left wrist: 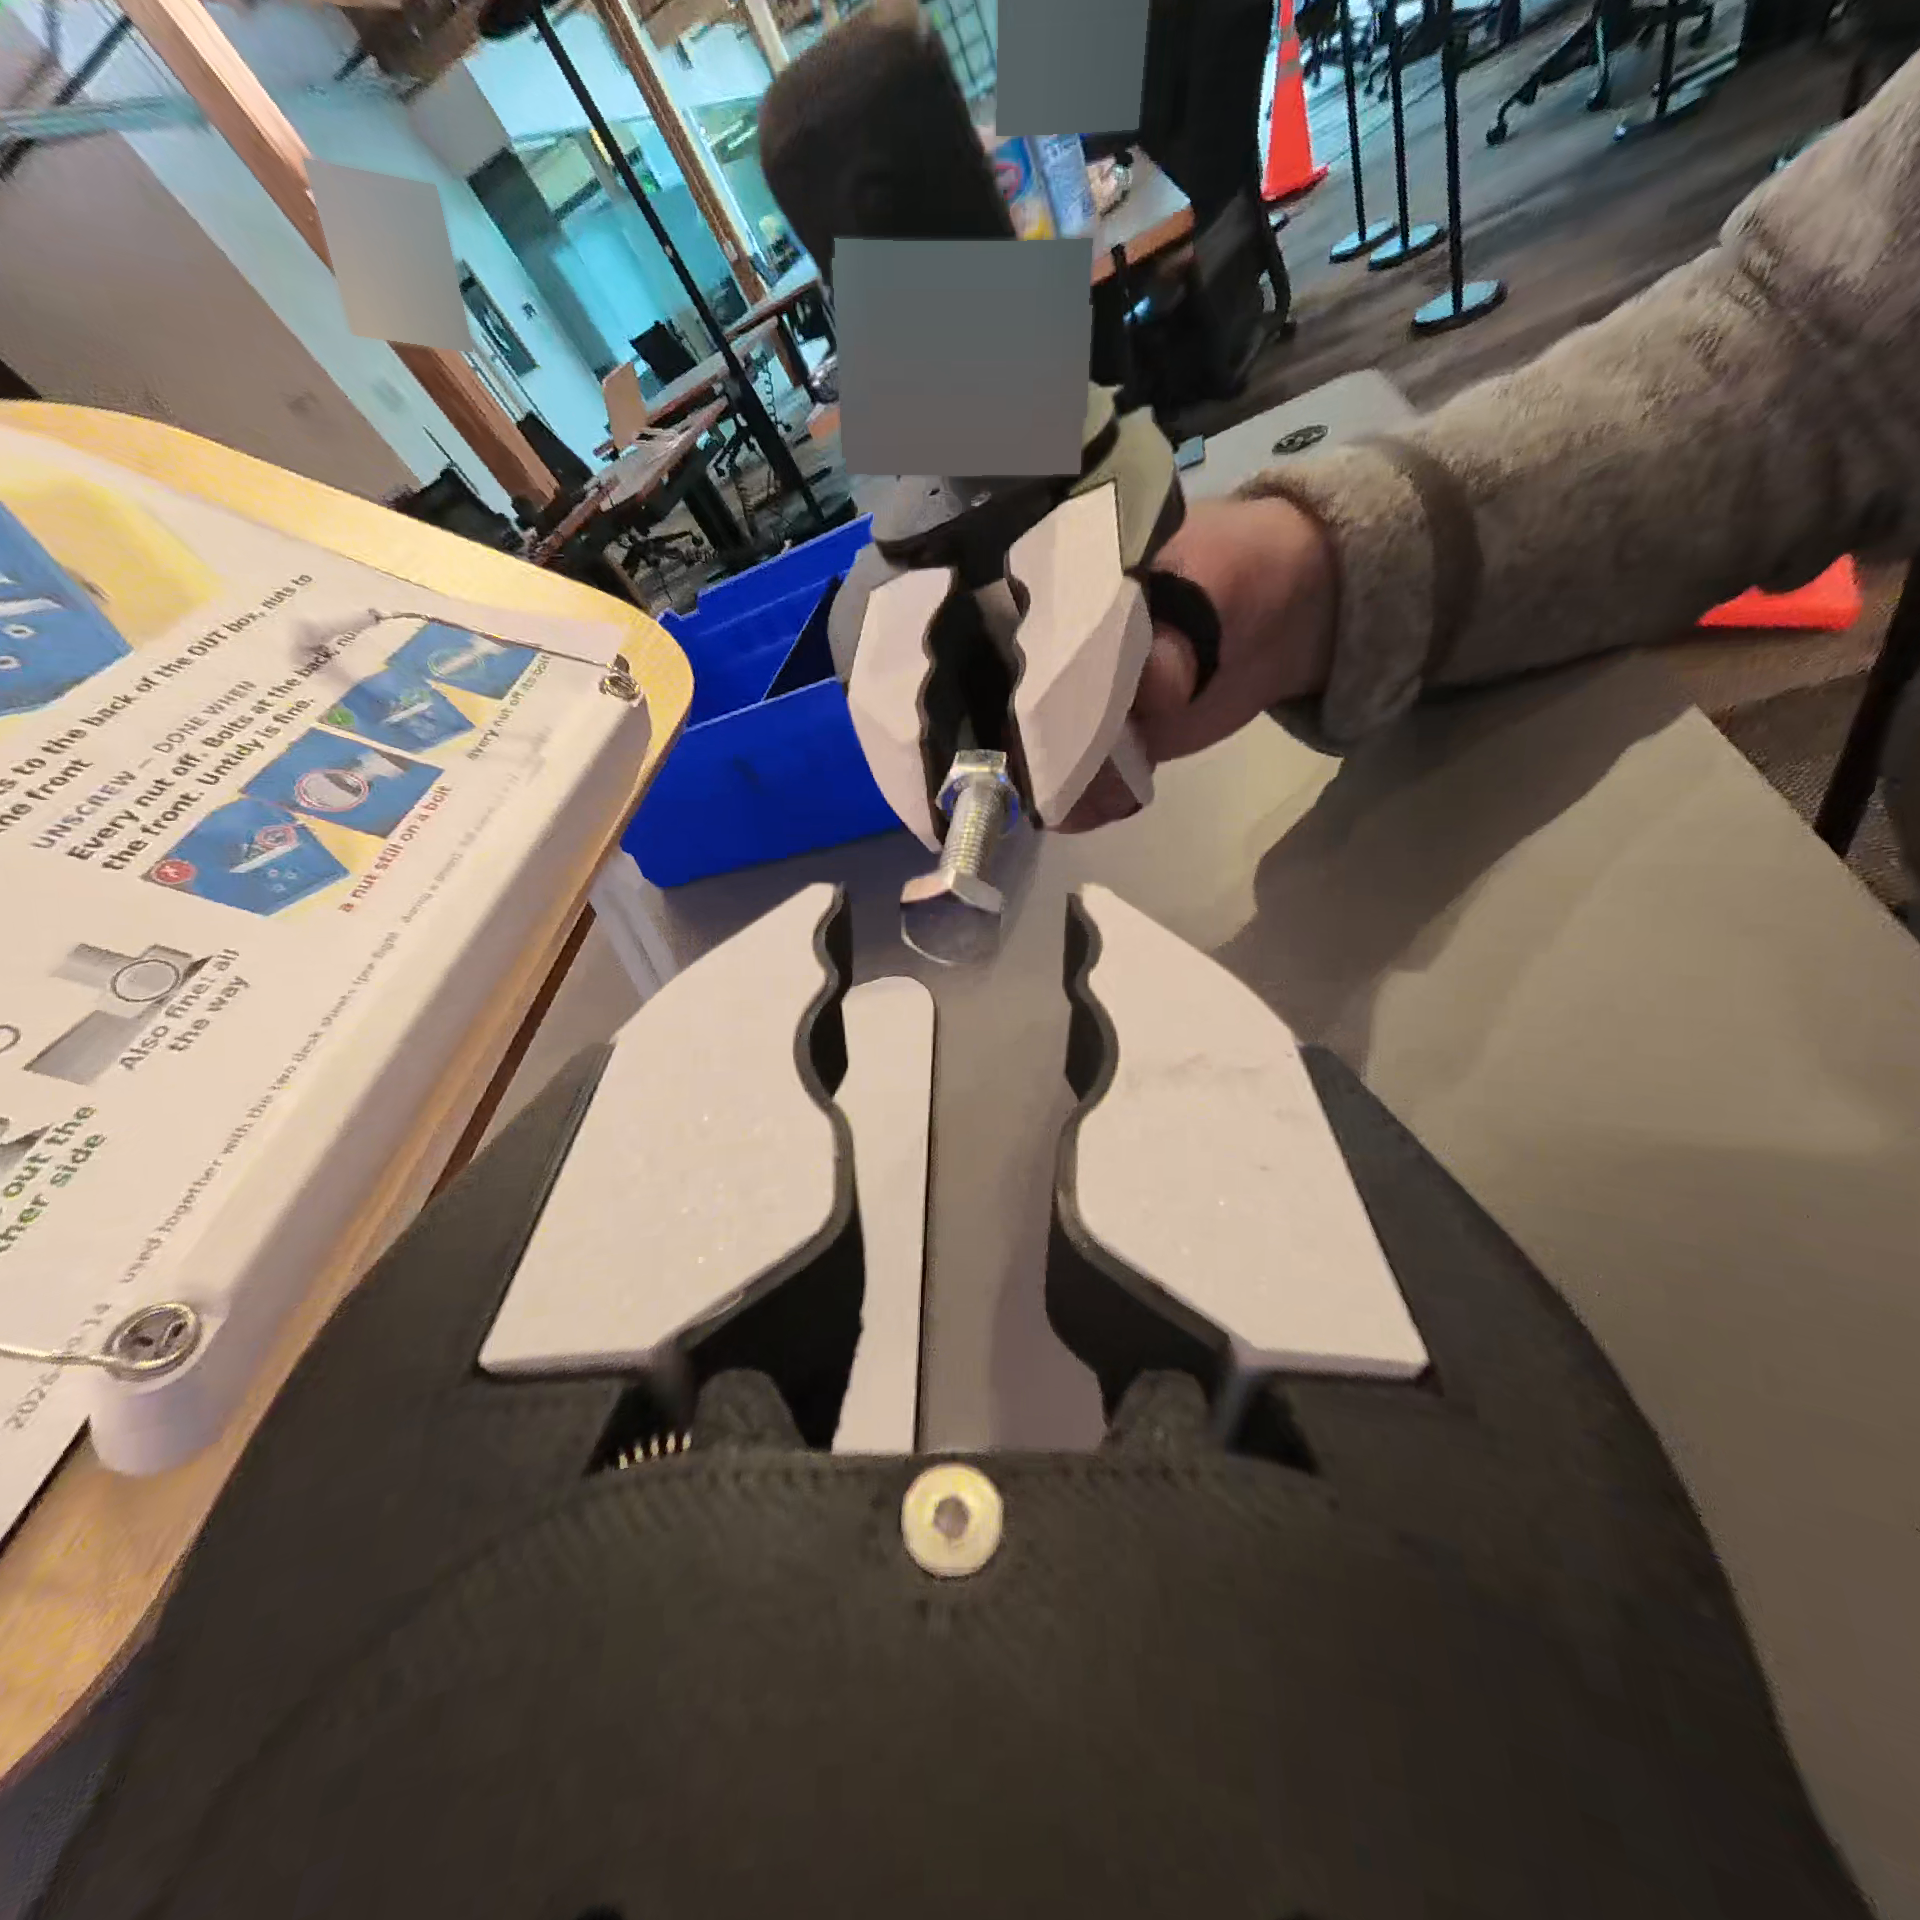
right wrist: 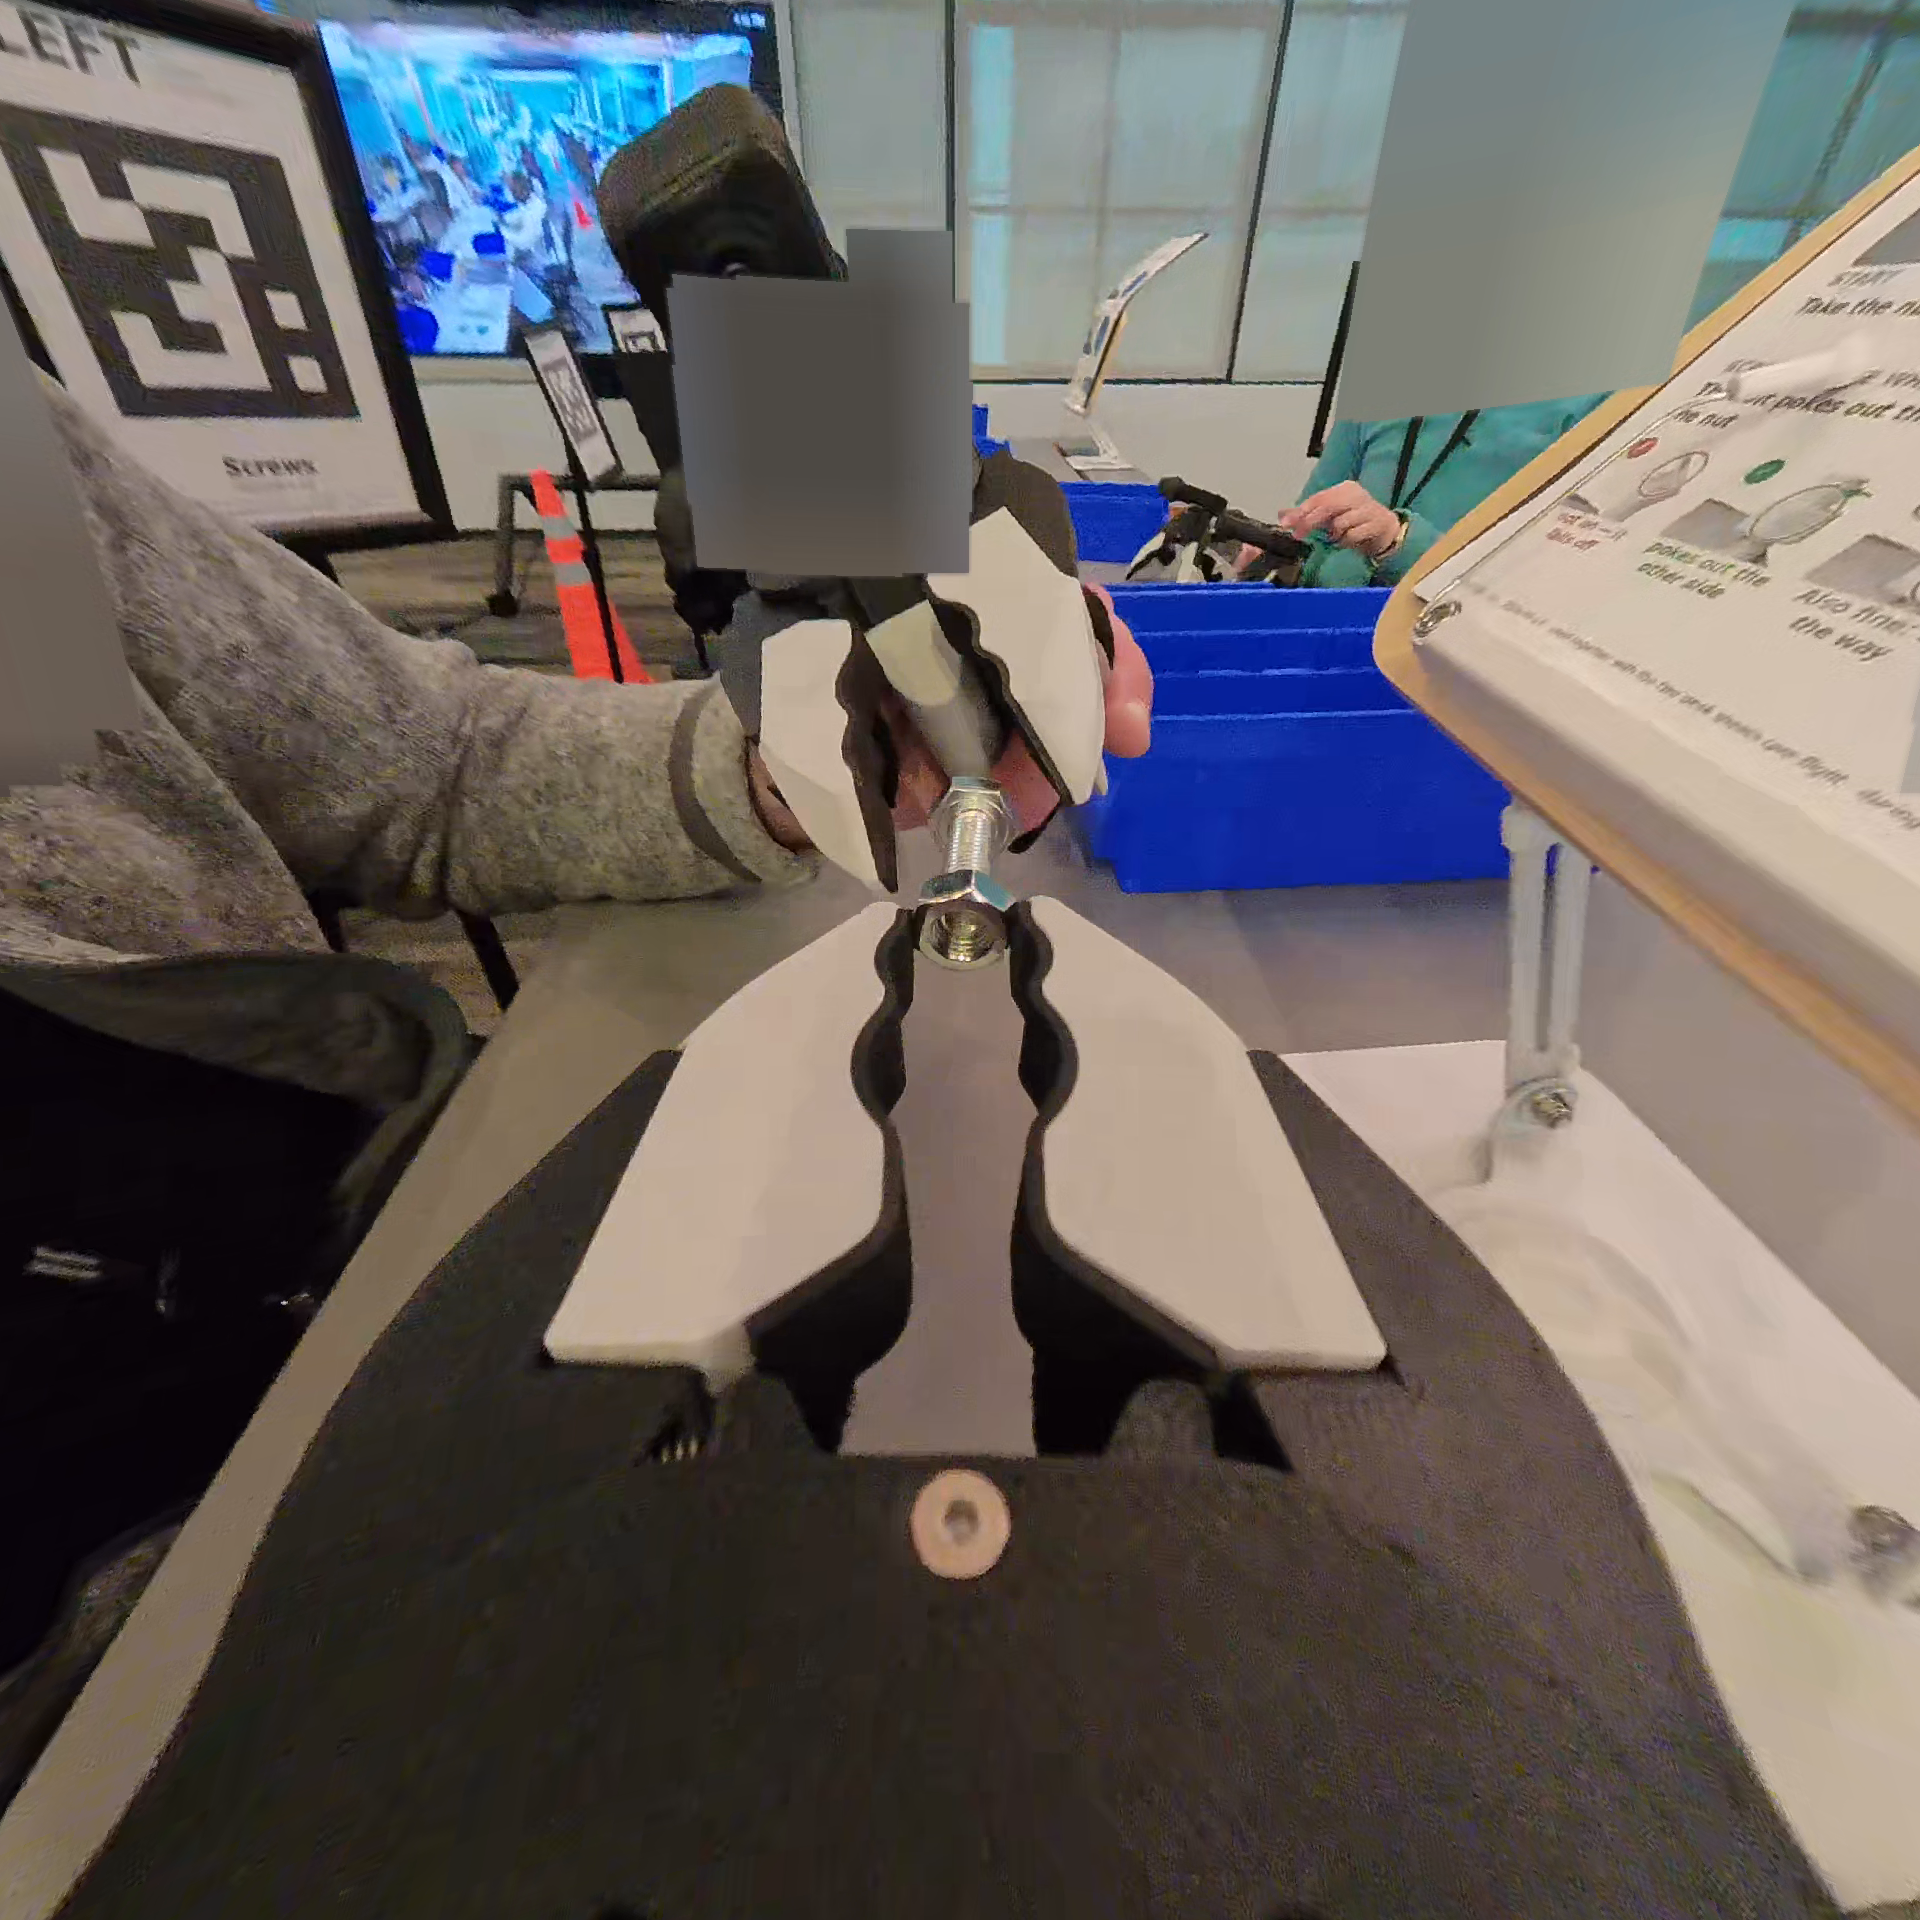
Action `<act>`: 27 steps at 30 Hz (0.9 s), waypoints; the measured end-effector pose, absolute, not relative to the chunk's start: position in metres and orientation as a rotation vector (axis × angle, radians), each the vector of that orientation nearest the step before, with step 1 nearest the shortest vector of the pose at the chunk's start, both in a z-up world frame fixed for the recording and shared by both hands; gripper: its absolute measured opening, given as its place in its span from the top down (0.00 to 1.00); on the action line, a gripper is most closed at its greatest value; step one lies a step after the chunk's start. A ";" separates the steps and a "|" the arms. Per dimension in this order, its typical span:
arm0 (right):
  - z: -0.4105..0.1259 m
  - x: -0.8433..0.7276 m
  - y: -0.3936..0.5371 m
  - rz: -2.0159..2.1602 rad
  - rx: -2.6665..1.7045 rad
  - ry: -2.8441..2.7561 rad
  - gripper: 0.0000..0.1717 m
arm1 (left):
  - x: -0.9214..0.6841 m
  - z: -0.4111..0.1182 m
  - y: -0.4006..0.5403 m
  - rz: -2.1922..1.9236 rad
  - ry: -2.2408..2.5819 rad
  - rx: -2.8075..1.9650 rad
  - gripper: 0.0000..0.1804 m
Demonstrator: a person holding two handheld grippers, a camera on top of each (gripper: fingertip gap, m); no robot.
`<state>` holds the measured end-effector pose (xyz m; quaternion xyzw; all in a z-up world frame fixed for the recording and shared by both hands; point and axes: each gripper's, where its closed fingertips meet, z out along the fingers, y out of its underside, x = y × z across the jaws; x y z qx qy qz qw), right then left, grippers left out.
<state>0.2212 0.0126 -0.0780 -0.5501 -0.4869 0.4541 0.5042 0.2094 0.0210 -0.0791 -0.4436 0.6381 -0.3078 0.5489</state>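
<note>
Two grippers tip to tip | right gripper [right wrist: 961,920] pinches nut [right wrist: 961,943], so threads carry bolt [left wrist: 968,831] | left gripper [left wrist: 956,920] spread wide, seemingly clear of the bolt head [left wrist: 951,894]

- Behind your grey tabletop [left wrist: 1507,935] you have an open office floor with dark carpet [left wrist: 1621,208].
- Glass partitions [left wrist: 582,249] in wooden frames [left wrist: 239,135] stand at left; the light there looks teal.
- Desks and black chairs [left wrist: 665,353] sit farther back.
- An orange cone [left wrist: 1290,104] and black stanchion posts [left wrist: 1455,187] stand on the carpet.
- In the right wrist view, frosted window panels [right wrist: 1101,187] line the far wall.
- A large wall screen [right wrist: 520,177] glows beside a framed black-and-white marker board [right wrist: 187,260].
</note>
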 end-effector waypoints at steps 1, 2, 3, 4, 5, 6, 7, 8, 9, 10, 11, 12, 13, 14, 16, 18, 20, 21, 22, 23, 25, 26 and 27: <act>-0.077 0.221 0.011 1.145 -1.328 -1.166 0.89 | 0.210 -0.080 0.020 -0.721 1.510 -1.040 0.78; -0.078 0.220 0.010 1.187 -1.333 -1.162 0.89 | 0.211 -0.081 0.019 -0.709 1.516 -1.028 0.79; -0.078 0.220 0.010 1.217 -1.342 -1.151 0.89 | 0.211 -0.082 0.019 -0.685 1.529 -1.023 0.80; -0.078 0.220 0.010 1.250 -1.348 -1.143 0.89 | 0.211 -0.081 0.020 -0.650 1.525 -1.010 0.82; -0.078 0.220 0.009 1.288 -1.348 -1.142 0.89 | 0.210 -0.080 0.017 -0.645 1.529 -0.987 0.86; -0.078 0.220 0.007 1.321 -1.352 -1.139 0.89 | 0.210 -0.079 0.014 -0.668 1.541 -0.977 0.89; -0.078 0.220 0.006 1.353 -1.351 -1.136 0.89 | 0.210 -0.080 0.013 -0.680 1.546 -0.982 0.90; -0.078 0.220 0.006 1.380 -1.355 -1.130 0.89 | 0.210 -0.080 0.012 -0.686 1.546 -0.980 0.90; -0.078 0.221 0.006 1.399 -1.360 -1.123 0.89 | 0.210 -0.081 0.013 -0.684 1.547 -0.985 0.90; -0.079 0.220 0.007 1.410 -1.366 -1.117 0.89 | 0.210 -0.081 0.013 -0.680 1.549 -0.992 0.90; -0.079 0.220 0.006 1.408 -1.364 -1.121 0.89 | 0.210 -0.081 0.012 -0.700 1.549 -1.002 0.90; -0.079 0.220 0.006 1.385 -1.354 -1.130 0.89 | 0.210 -0.080 0.012 -0.749 1.542 -1.031 0.90; -0.079 0.219 0.006 1.344 -1.343 -1.145 0.89 | 0.209 -0.080 0.011 -0.816 1.534 -1.068 0.90; -0.080 0.219 0.007 1.280 -1.335 -1.170 0.89 | 0.209 -0.079 0.011 -0.887 1.525 -1.102 0.90; -0.081 0.218 0.008 1.080 -1.288 -1.229 0.90 | 0.208 -0.080 0.011 -1.037 1.496 -1.188 0.90; -0.085 0.216 0.008 0.748 -1.198 -1.344 0.90 | 0.206 -0.081 0.009 -1.230 1.482 -1.268 0.90; -0.084 0.215 0.008 0.456 -1.090 -1.410 0.90 | 0.204 -0.081 0.007 -1.417 1.439 -1.342 0.90; -0.085 0.214 0.007 0.313 -1.030 -1.446 0.90 | 0.203 -0.083 0.005 -1.510 1.433 -1.372 0.90; -0.086 0.214 0.007 0.166 -0.982 -1.476 0.90 | 0.202 -0.084 0.006 -1.585 1.412 -1.406 0.90; -0.087 0.214 0.008 0.044 -0.954 -1.493 0.90 | 0.202 -0.085 0.007 -1.665 1.378 -1.441 0.90; -0.086 0.212 0.007 -0.081 -0.900 -1.510 0.90 | 0.200 -0.087 0.005 -1.792 1.357 -1.468 0.90; -0.087 0.212 0.008 -0.110 -0.898 -1.513 0.90 | 0.200 -0.087 0.006 -1.800 1.344 -1.465 0.90; -0.088 0.213 0.008 -0.118 -0.894 -1.516 0.90 | 0.201 -0.088 0.006 -1.791 1.348 -1.460 0.90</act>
